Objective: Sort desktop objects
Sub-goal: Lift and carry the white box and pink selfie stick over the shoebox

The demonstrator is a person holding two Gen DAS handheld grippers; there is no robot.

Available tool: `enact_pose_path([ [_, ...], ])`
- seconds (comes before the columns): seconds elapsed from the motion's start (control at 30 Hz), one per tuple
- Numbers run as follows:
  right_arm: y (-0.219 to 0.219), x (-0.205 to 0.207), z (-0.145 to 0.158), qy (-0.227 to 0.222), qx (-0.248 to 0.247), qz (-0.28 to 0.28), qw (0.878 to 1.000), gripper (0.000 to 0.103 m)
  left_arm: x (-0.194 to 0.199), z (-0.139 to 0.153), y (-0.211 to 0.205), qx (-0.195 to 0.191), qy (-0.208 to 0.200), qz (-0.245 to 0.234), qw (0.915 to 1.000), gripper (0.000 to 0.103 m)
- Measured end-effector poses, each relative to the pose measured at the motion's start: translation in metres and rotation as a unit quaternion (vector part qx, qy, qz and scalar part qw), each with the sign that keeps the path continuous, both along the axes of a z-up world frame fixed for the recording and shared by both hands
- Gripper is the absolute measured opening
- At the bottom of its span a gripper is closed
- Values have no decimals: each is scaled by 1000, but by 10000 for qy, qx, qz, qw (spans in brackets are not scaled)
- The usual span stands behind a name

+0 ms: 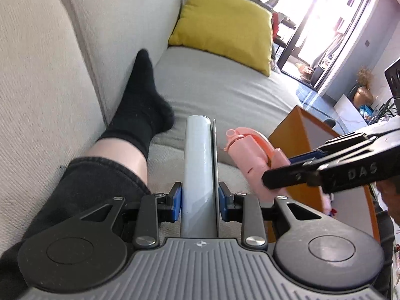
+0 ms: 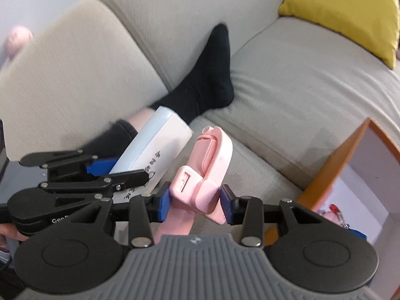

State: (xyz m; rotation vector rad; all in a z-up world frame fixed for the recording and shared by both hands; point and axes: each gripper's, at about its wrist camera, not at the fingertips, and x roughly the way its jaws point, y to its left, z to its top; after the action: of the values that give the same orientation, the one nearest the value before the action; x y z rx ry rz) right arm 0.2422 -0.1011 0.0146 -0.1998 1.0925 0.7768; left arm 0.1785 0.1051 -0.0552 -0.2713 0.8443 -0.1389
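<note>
Above the front edge of a beige sofa [image 1: 225, 92], two hand-held grippers are each holding an object in the air. The left gripper [image 1: 200, 200] is pinching a slim white box [image 1: 198, 175] between its blue pads [image 1: 176, 203], the box standing out lengthwise along the fingers; in the right wrist view its broad face is showing printed black characters. Just beside it, the right gripper [image 2: 196, 203] is clamping a pink plastic device [image 2: 207, 165], folded and hinged, with a small nozzle-like tip at its far end. The two held things are sitting close together but apart. Beyond them a person's leg is resting on the seat cushion, wearing a black sock [image 1: 142, 100] and dark trousers. A yellow cushion [image 1: 225, 27] is leaning in the sofa's far corner. Toward the right, next to the sofa's front edge, an orange-walled open box [image 2: 332, 172] with a pale inside is standing, small items lying in its bottom, too unclear to name.
</note>
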Motion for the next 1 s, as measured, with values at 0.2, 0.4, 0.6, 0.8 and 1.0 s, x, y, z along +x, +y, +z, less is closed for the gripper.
enact_pose_path([
  [0.2, -43, -14, 41, -240, 500, -307, 9980, 43, -8, 37, -25, 124, -363, -226, 9990, 33],
  [0.4, -99, -22, 70, -559, 750, -802, 9924, 43, -4, 69, -60, 0, -616, -608, 9962, 33],
  [0.6, -158, -23, 73, -639, 708, -1407, 9854, 42, 18, 75, -105, -175, -591, -1153, 9914, 33],
  [0.8, -201, -17, 61, -543, 630, -1874, 9788, 41, 46, 63, -151, -449, -356, -1642, 9848, 33],
  [1.0, -235, -4, 41, -379, 594, -2191, 9732, 41, 72, 40, -179, -605, 2, -1856, 9808, 33],
])
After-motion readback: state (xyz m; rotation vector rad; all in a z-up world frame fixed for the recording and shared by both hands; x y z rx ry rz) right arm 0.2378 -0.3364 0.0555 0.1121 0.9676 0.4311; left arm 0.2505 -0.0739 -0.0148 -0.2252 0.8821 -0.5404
